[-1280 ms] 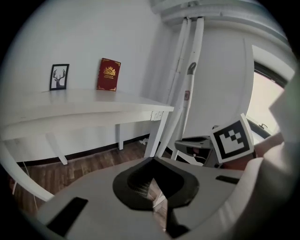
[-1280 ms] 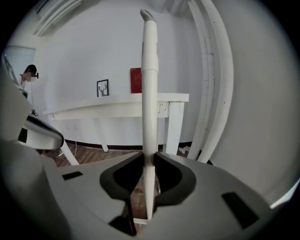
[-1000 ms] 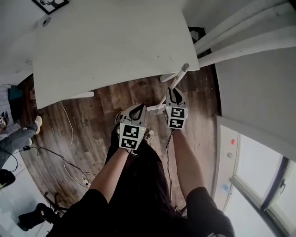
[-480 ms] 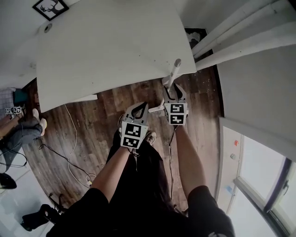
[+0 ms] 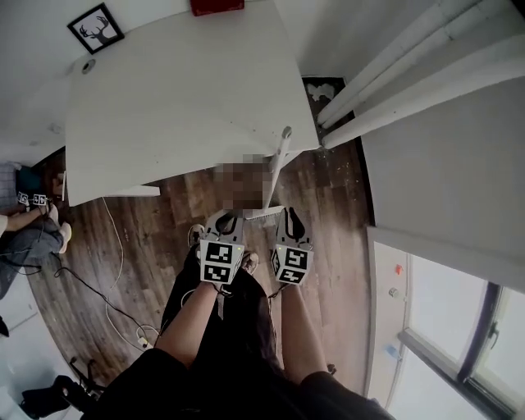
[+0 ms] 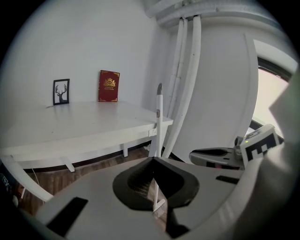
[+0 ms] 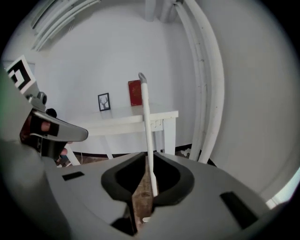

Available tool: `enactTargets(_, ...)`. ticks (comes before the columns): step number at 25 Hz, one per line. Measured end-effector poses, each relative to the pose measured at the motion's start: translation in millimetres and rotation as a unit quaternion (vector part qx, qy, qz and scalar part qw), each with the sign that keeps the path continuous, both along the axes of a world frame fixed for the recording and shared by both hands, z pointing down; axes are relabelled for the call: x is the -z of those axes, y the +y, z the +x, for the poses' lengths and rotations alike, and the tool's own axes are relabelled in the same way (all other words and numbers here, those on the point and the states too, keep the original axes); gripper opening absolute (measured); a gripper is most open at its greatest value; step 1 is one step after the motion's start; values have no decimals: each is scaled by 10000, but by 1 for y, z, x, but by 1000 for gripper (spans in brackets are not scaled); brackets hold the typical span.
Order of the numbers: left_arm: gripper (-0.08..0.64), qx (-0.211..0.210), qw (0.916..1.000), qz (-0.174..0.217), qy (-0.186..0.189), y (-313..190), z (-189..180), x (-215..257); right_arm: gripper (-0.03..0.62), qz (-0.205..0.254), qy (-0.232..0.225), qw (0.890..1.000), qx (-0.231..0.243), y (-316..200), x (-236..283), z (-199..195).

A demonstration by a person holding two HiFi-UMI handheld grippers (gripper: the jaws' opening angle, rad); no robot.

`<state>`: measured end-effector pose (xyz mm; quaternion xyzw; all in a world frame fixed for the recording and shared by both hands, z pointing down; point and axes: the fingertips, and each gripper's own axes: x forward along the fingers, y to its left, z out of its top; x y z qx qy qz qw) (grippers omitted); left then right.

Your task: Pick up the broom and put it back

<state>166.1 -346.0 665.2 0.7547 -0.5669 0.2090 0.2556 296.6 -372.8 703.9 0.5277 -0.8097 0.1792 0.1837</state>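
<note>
A white broom (image 5: 277,168) stands almost upright on the wooden floor, with its handle top by the corner of the white table (image 5: 180,98) and its head (image 5: 261,213) low between my two grippers. My right gripper (image 5: 288,213) has just been closing. In the right gripper view its jaws (image 7: 146,153) pinch the thin handle (image 7: 145,112) at the tips. My left gripper (image 5: 227,216) hangs beside it, shut and holding nothing. In the left gripper view the broom (image 6: 159,122) stands beyond the closed tips (image 6: 153,159).
White pipes (image 5: 385,74) run along the wall right of the table. A framed deer picture (image 5: 97,28) and a red book (image 5: 216,6) stand at the table's far edge. Cables (image 5: 115,271) lie on the floor at left, near a seated person (image 5: 33,238). A window (image 5: 459,328) is lower right.
Both grippers have come up and closer together, the right one shifting left towards the left one. The broom handle stands steeper than before, and its head now lies between the grippers.
</note>
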Motion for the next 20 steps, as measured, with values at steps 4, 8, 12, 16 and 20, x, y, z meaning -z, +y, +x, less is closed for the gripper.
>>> enactTargets(4, 2, -252, 9995, 206, 46, 4, 11, 28, 31, 299, -148, 9992, -241, 22, 50, 4)
enactTargets(8, 2, -430, 9985, 268, 200, 8, 18, 60, 23, 391, -406, 9980, -271, 35, 87, -2)
enactTargets(12, 2, -992, 9927, 562, 397, 9, 33, 97, 22, 672, -427, 9961, -374, 36, 134, -8)
enactTargets(16, 1, -1318, 9880, 702, 386, 33, 9, 131, 23, 1016, -156, 9946, -165, 53, 184, -34)
enactTargets(20, 1, -1445, 9819, 1105, 524, 37, -11, 179, 22, 1434, -178, 9891, -282, 68, 237, -49)
